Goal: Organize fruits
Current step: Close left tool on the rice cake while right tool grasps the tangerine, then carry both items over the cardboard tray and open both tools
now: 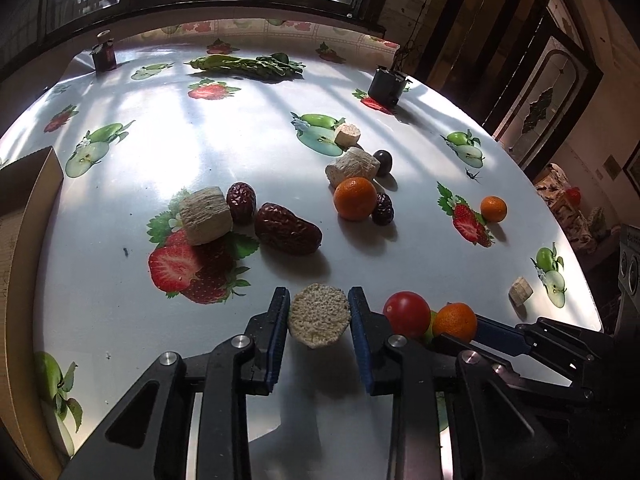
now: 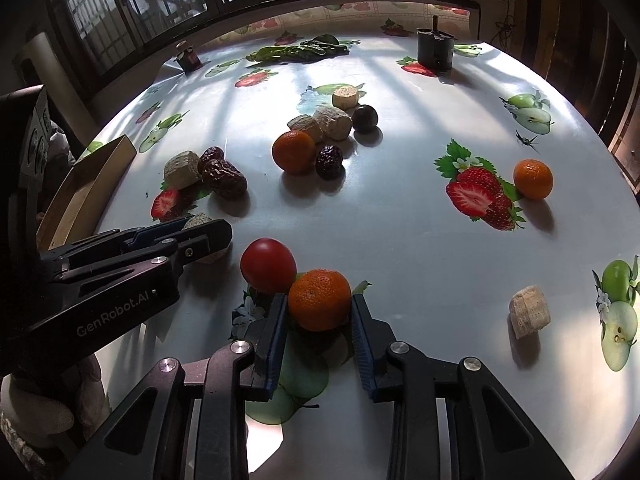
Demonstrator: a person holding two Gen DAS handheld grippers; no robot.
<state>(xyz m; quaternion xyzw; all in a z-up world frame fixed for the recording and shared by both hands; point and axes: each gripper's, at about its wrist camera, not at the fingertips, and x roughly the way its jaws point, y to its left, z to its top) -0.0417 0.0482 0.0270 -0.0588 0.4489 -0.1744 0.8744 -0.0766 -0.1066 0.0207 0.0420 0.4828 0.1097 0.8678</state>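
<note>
In the left wrist view my left gripper is shut on a pale beige porous chunk, both blue pads against its sides, low over the fruit-printed tablecloth. My right gripper is shut on an orange mandarin that rests on the cloth. A red tomato touches that mandarin on its left. The left gripper also shows in the right wrist view, left of the tomato. Further back lie another mandarin, wrinkled red dates, a dark plum and more beige chunks.
A cardboard box stands at the table's left edge. One mandarin and a beige chunk lie apart on the right. Leafy greens, a small jar and a black container stand along the far edge.
</note>
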